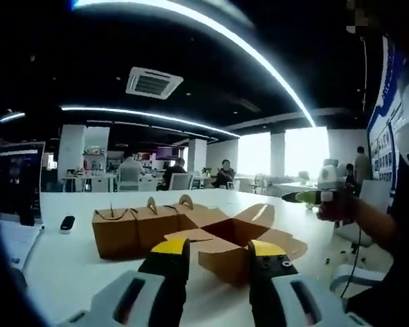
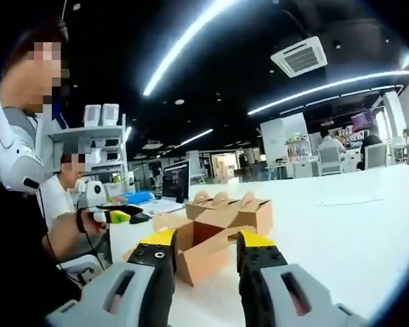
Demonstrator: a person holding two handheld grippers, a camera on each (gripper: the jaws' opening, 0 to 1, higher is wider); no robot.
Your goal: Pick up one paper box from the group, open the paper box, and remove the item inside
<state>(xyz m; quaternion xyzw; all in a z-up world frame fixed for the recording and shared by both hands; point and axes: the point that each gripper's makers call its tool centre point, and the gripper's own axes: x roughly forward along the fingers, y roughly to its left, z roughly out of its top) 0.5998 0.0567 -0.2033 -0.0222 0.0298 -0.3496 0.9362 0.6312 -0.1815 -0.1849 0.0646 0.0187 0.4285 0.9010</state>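
Your opened paper box (image 1: 242, 242) sits low at centre of the left gripper view, flaps spread wide, just in front of your jaws; in the right gripper view it lies low centre too (image 2: 198, 245). Its inside looks bare brown, though I cannot tell whether an item is in it. Beside it, left of centre, stand the closed boxes (image 1: 133, 228), handles up, touching one another in a row.

So picking and opening look done; removing the item is what remains, if it is not already out.

Your left gripper (image 1: 218, 262) has its jaws apart with nothing between them. Your right gripper (image 2: 203, 253) is likewise spread and holds nothing.

No brand or writing is readable on the boxes. All rests on the white table (image 1: 68, 262); a small dark device (image 1: 67, 223) lies at mid-left.
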